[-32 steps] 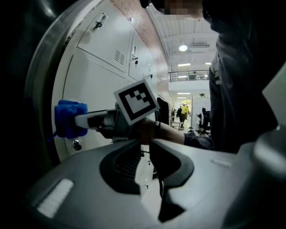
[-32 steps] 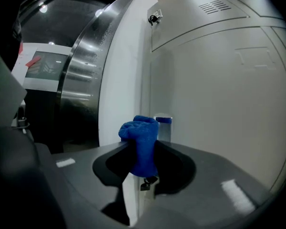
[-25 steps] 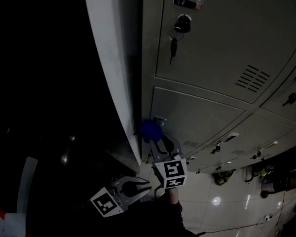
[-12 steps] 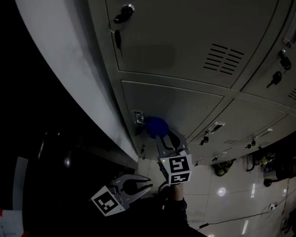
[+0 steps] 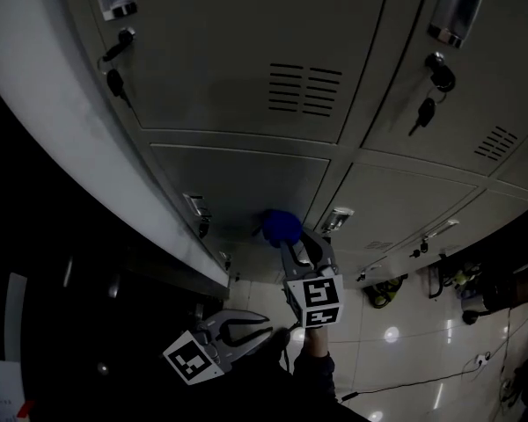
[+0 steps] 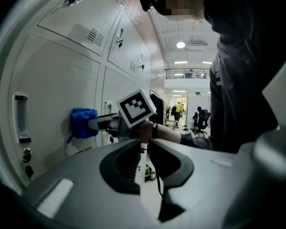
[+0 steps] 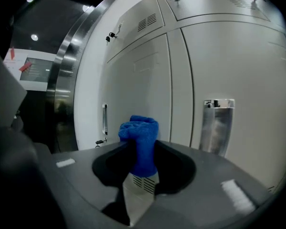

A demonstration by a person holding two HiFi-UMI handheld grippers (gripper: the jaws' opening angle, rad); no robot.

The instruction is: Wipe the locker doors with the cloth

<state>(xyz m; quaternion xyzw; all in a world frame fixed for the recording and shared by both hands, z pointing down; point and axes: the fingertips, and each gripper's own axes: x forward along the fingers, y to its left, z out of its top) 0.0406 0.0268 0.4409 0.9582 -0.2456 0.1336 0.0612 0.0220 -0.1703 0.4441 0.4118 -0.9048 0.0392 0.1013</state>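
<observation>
From the head view, the right gripper reached up to a grey locker door in a lower row, with a bunched blue cloth at its tip against the panel, while the left gripper hung lower, off the lockers. In the left gripper view, its jaws were drawn together with nothing between them, and the cloth showed pressed on the door ahead. In the right gripper view, the jaws were clamped on the cloth, with a chrome handle just to its right.
</observation>
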